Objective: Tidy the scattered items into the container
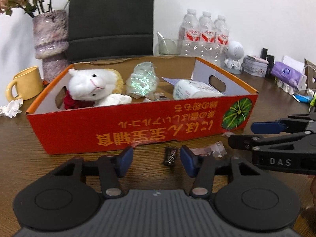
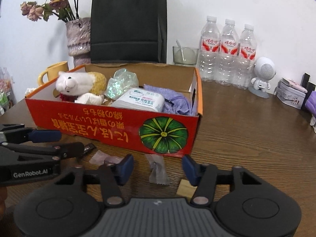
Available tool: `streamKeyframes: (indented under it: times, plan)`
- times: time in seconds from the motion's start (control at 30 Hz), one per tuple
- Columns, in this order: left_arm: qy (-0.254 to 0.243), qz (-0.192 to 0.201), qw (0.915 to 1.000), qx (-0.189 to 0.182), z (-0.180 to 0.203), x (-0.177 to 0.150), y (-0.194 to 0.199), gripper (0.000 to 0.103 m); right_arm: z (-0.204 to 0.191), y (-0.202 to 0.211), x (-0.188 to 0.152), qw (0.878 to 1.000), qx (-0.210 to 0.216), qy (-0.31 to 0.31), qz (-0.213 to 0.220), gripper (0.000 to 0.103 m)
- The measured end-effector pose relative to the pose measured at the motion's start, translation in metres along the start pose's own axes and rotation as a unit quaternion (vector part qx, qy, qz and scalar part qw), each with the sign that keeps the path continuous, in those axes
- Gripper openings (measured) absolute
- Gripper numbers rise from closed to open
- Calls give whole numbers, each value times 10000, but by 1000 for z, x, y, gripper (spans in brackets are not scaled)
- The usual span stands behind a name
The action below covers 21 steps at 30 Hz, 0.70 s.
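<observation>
While the red box (image 1: 138, 126) already holds a white plush toy (image 1: 92, 85), an iridescent wrapper (image 1: 142, 81) and a white wipes pack (image 1: 194, 91), a few small sweets lie loose on the wooden table (image 2: 246, 138) just in front of its printed wall. In the left wrist view a dark candy bar (image 1: 170, 156) sits low in the centre of the frame, with a pink wrapped candy (image 1: 213, 150) just to its right. The left gripper (image 1: 156, 159) is spread wide and empty, the dark bar lying near its right-hand pad. In the right wrist view a clear wrapped candy (image 2: 157, 169) lies lower centre, between the pads of the right gripper (image 2: 157, 167), which is likewise wide open and grips nothing. A small wooden block (image 2: 185, 189) shows beside its right-hand finger.

The step in hand looks like a pick-up of these last scattered pieces. Next, each claw would likely need to drop to the tabletop, straddle its sweet and close gently, since the wrappers are thin and flat, then lift over the box wall.
</observation>
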State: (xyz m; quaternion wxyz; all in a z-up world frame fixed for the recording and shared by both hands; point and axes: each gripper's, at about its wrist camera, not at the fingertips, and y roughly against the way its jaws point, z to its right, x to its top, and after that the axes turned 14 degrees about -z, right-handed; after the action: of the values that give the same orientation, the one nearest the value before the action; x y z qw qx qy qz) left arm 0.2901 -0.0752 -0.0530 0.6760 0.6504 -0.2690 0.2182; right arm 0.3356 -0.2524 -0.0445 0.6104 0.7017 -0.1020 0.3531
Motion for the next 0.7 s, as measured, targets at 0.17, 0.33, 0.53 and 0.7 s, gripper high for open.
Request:
streamKeyframes:
  times: [0.17, 0.33, 0.53, 0.7]
  plan:
    - [-71, -176, 9998, -44, 4, 2, -9, 45, -1, -8, 0, 9999, 53, 22, -163, 42]
    - [-311, -152, 9994, -83, 11, 2, -9, 19, -2, -7, -2, 9998, 124, 47, -156, 23]
    - [-452, -112, 9988, -177, 12, -3, -4, 16, -7, -2, -6, 9998, 107, 74, -120, 16]
    - [-464, -71, 9986, -230, 10, -5, -2, 16, -8, 0, -7, 9999, 135, 68, -56, 16]
